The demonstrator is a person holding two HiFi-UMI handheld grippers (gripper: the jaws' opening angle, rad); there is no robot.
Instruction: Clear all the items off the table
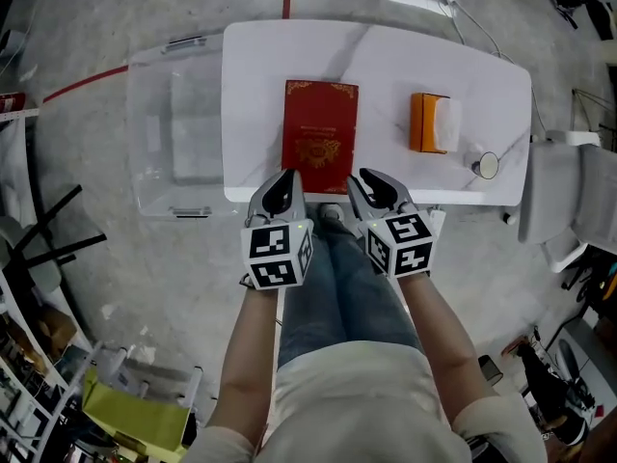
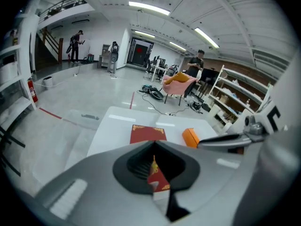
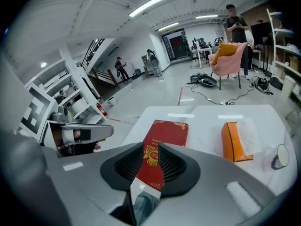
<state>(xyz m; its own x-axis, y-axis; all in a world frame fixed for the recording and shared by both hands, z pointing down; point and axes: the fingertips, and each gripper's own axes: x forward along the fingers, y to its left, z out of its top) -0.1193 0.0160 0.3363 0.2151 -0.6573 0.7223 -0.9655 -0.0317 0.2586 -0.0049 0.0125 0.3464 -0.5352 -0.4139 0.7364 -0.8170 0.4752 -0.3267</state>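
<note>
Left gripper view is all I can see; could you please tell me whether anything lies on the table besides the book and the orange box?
Observer: Yes, a small round thing lies near the table's right end, past the box.
Operator: Thank you. Is the other tool open?
Observer: The right tool has its jaws slightly apart, gripping nothing.
Operator: And where do both tools sit?
Observer: The head view shows them at the table's near edge, the left tool and the right one at the book's near corners.
</note>
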